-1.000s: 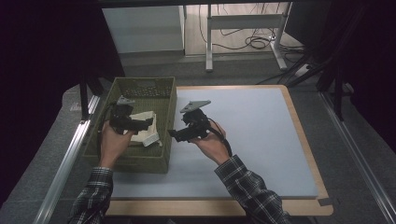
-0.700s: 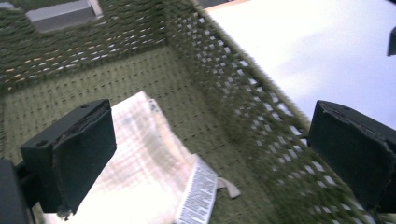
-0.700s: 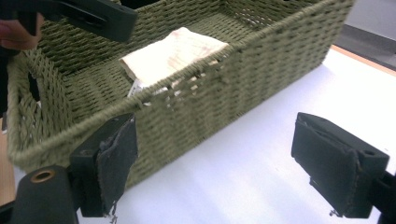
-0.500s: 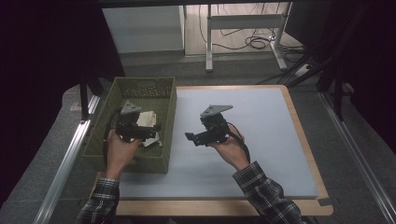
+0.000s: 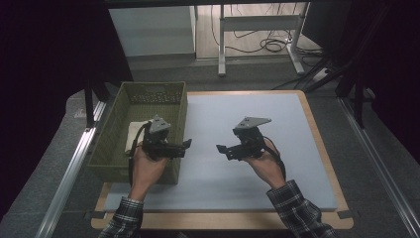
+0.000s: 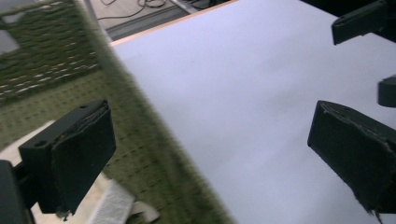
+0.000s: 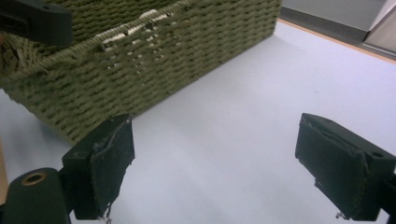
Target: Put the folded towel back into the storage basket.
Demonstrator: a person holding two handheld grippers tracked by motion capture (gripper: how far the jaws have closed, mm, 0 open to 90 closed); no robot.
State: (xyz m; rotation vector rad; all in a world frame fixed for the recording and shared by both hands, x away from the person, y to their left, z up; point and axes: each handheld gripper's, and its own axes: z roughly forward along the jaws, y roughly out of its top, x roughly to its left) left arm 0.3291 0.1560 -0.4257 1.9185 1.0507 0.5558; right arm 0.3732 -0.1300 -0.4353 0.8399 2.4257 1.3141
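Hovering over the pale blue mat of the worktop (image 5: 297, 148), both tools carry nothing. The left tool (image 5: 187, 144) hangs at the right wall of the olive-green woven basket (image 5: 111, 148), and in the left gripper view its two black jaws stand wide apart with only basket weave and mat between them. The right tool (image 5: 220, 148) hangs near the middle of the mat, pointing toward the left one, and its jaws have just been opening; in the right gripper view they are spread wide and empty, with the basket's side wall (image 7: 140, 60) ahead.

The folded white cloth (image 5: 136, 133) lies on the floor of the basket, against its left half, and no tool touches it. In the left gripper view a corner of this cloth (image 6: 112, 205) shows just beside the lower jaw.

I judge that the putting of the cloth into the basket is done, because it rests there free and both tools are away from it. Nothing else lies on the mat, so little seems left, perhaps only to draw the hands back.
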